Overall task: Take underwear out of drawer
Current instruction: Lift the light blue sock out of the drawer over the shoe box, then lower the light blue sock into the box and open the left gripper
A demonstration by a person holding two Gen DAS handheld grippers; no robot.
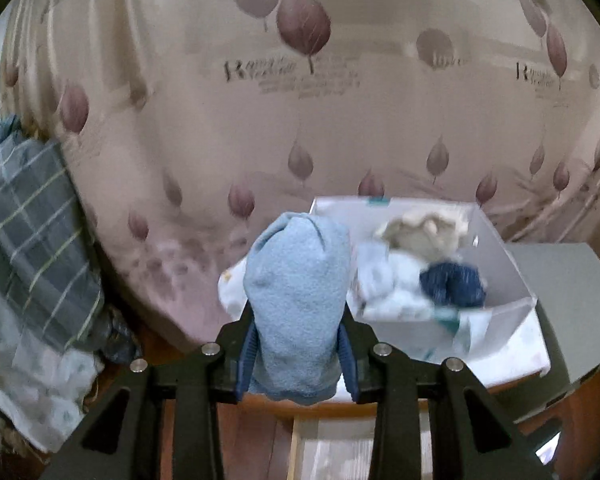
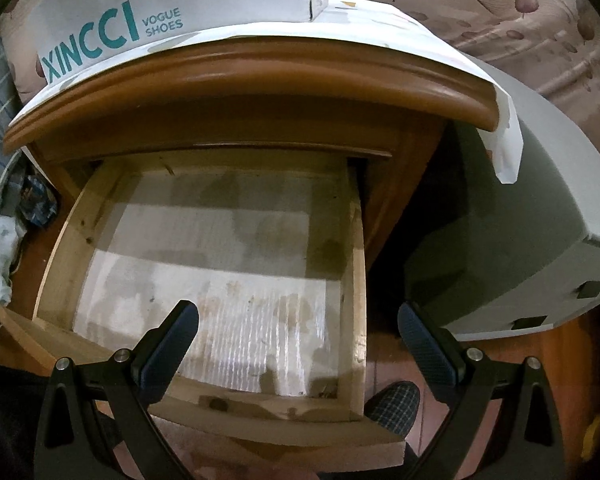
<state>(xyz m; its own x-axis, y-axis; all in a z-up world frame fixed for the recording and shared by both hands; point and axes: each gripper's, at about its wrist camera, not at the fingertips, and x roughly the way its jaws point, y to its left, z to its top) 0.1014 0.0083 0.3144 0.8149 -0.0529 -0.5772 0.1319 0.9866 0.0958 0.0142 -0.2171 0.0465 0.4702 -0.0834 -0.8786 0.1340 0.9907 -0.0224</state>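
Fingers (image 1: 346, 350) clamp underwear (image 1: 298, 300) beside shoebox (image 1: 508, 256).

Clothes (image 1: 424, 264) in the shoe box (image 1: 508, 276) are blurred.

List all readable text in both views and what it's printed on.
"XINCCI" in large teal letters, on the side of the white cardboard shoe box.
"VOGUE SHOES" in small teal letters, same box side.
Dark print starting with "R" on the pinkish leaf-patterned bed cover: too blurred to read.
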